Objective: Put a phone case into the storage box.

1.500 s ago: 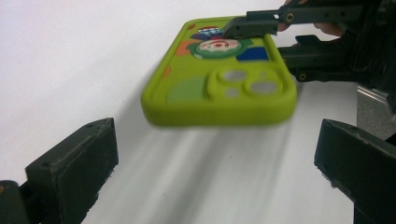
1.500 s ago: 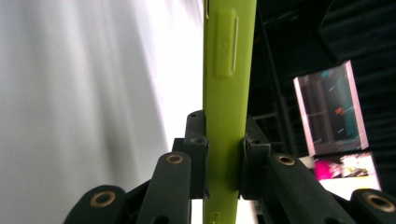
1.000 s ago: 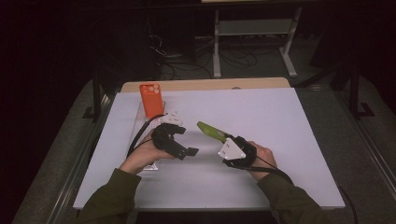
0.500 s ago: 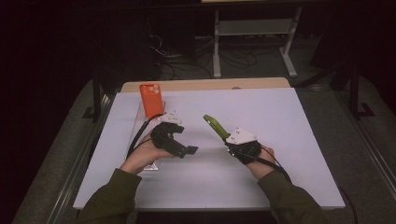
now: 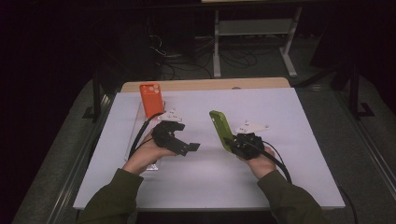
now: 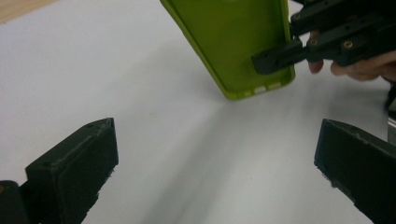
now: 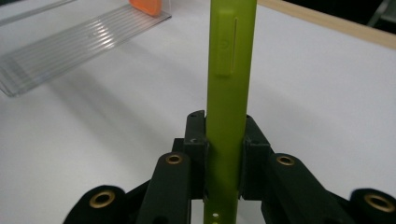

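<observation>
Left claw sits released near the bench's left edge, nothing in it. Right claw is grasping the lime-green soft plastic phone case on edge, lifted above the bench's middle. I'd keep it pinched low and steady, hollow side facing left, so the free claw can grab the far end.

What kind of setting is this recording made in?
Probably a lab or workshop data-collection bench: a white-covered table in a dark room, loose cables on the floor behind, a metal stand, and phone cases handled with handheld grippers.
</observation>
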